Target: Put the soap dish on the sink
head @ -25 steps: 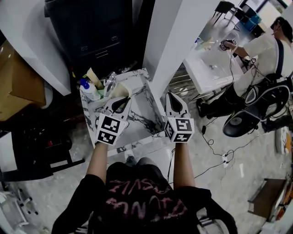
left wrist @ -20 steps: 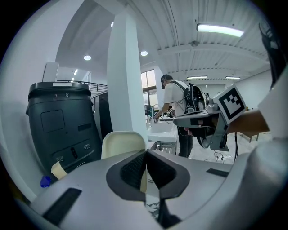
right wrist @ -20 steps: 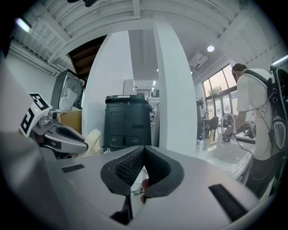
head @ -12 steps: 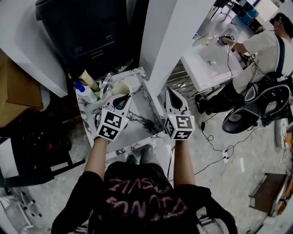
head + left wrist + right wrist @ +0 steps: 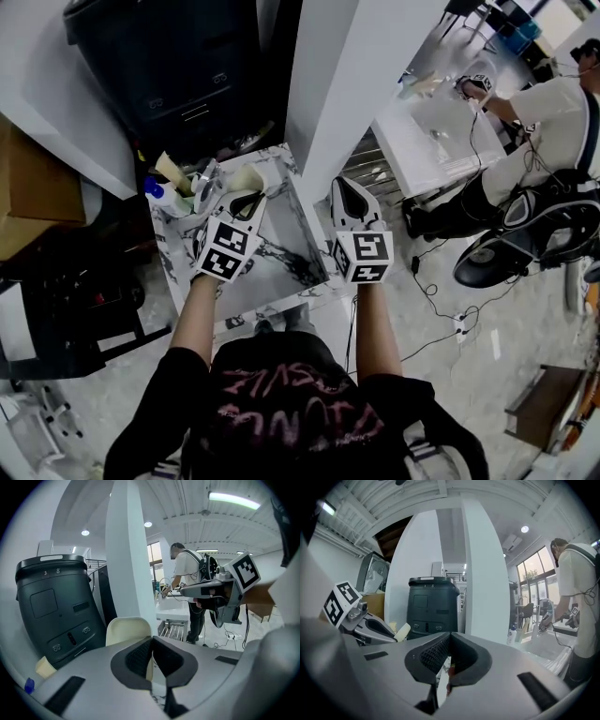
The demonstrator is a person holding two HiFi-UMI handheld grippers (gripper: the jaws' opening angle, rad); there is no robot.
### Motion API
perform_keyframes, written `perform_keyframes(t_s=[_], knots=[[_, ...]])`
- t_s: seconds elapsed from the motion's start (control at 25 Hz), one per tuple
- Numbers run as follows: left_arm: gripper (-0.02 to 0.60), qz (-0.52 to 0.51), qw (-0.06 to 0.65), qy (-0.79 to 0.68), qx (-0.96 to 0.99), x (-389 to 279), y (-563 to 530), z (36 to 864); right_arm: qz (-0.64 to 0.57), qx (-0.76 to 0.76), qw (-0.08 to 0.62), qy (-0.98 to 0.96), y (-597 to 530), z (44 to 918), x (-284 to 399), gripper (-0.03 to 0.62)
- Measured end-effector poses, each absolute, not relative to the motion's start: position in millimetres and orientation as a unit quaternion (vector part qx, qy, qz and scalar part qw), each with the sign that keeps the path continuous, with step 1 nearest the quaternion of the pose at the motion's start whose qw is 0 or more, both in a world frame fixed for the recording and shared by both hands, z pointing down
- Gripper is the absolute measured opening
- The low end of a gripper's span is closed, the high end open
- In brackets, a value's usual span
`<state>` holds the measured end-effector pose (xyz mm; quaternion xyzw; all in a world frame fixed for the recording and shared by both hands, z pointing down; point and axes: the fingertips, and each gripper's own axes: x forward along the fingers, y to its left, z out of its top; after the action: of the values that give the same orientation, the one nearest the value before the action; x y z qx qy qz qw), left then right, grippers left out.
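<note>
Over at the marble sink (image 5: 281, 242), looking down from the head view, both grippers hang above the basin. The left gripper (image 5: 246, 199) is clamped on the soap dish (image 5: 246, 178), a cream-coloured thing with a rounded top edge. In the left gripper view the dish (image 5: 127, 630) stands up just past the left gripper (image 5: 152, 656), with a strip of cream pinched between the dark pads. So the dish is in the air over the back left part of the sink, close to the chrome tap (image 5: 208, 178). Can't tell whether its bottom edge touches the marble.

The right gripper (image 5: 345, 187) sits over the sink's right rim, well apart from the dish. Its own view shows the right gripper (image 5: 447, 656) with jaws pressed together and nothing in them.

Other stuff: a bottle with a blue cap (image 5: 157, 192) stands at the sink's back left corner. A big black bin (image 5: 178, 66) is behind the sink, and a white column (image 5: 328, 94) is to the right of it. Off to the right, another person (image 5: 553, 112) stands at a white basin (image 5: 422, 131).
</note>
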<state>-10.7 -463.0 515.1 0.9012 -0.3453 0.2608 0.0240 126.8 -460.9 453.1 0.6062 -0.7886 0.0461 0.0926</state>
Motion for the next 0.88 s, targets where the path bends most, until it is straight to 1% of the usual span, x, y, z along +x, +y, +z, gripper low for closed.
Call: perform_keyframes(t_s=[0.28, 0.56, 0.88], knots=[[0.020, 0.293, 0.034, -0.332, 0.896, 9.8, -486.9, 541.9, 0.049, 0.611, 0.084, -0.785, -476.8, 450.6, 155.1, 0.015], [0.020, 0.360, 0.031, -0.300, 0.883, 26.5, -512.6, 589.8, 0.059, 0.610, 0.087, -0.785, -490.8, 460.0, 168.9, 0.015], [0.021, 0.459, 0.029, -0.259, 0.849, 26.3, -536.0, 655.8, 0.070, 0.599, 0.090, -0.792, -504.1, 479.4, 179.2, 0.015]])
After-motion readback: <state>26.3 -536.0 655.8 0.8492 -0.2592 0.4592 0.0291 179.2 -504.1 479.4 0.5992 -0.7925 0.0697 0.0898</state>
